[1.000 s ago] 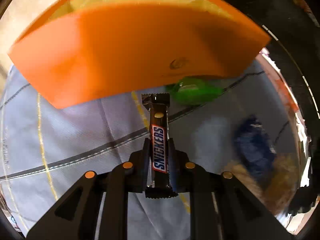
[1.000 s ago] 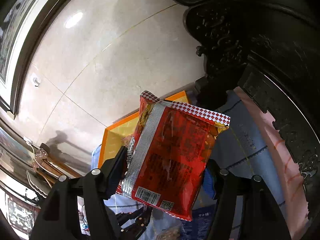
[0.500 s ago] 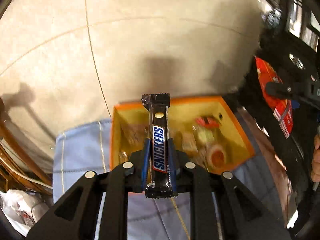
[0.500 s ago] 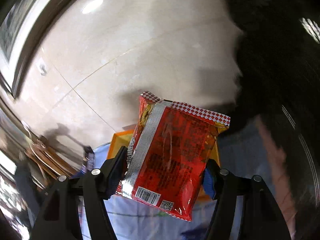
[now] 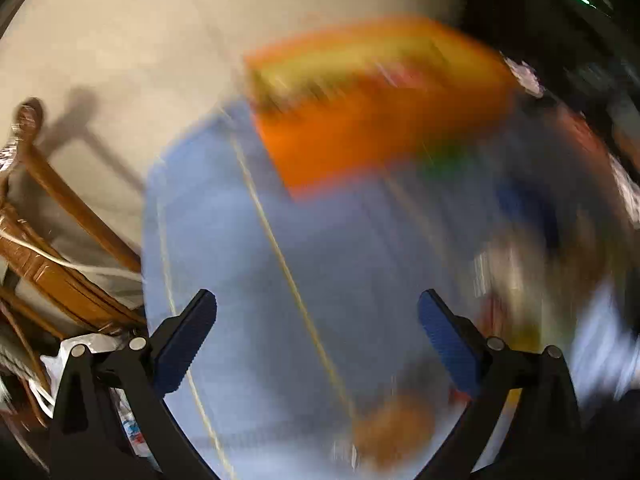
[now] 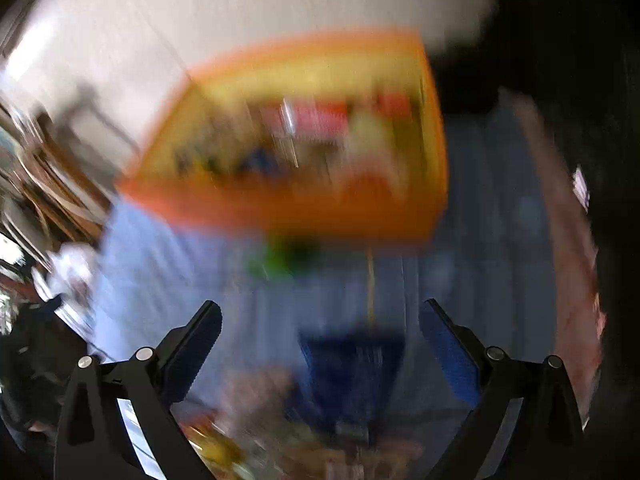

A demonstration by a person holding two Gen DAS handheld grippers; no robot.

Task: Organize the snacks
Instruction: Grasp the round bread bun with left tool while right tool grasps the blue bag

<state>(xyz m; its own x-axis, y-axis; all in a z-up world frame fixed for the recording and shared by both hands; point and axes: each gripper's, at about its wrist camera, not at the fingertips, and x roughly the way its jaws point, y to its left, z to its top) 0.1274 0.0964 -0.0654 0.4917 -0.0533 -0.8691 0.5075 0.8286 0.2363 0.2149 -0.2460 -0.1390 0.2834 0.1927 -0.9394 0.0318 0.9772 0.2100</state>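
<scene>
Both views are motion-blurred. An orange box (image 5: 384, 120) with a yellow inside stands at the far end of a light blue tablecloth (image 5: 260, 280); it also shows in the right wrist view (image 6: 296, 204), with several blurred snack packs inside. My left gripper (image 5: 318, 332) is open and empty above the cloth. My right gripper (image 6: 320, 336) is open and empty, short of the box. A green pack (image 6: 280, 258) lies just in front of the box, and a dark blue pack (image 6: 352, 372) lies below my right gripper.
More blurred snacks lie at the right (image 5: 532, 216) and near edge (image 5: 392, 428) of the cloth. A wooden chair (image 5: 52, 240) stands at the left. Dark carved furniture (image 6: 560, 80) is at the right. Pale tiled floor (image 5: 140, 40) lies beyond.
The left gripper has let go of the Snickers bar and the right gripper has let go of the red noodle pack. Both jaws now stand wide open, and both cameras are swinging.
</scene>
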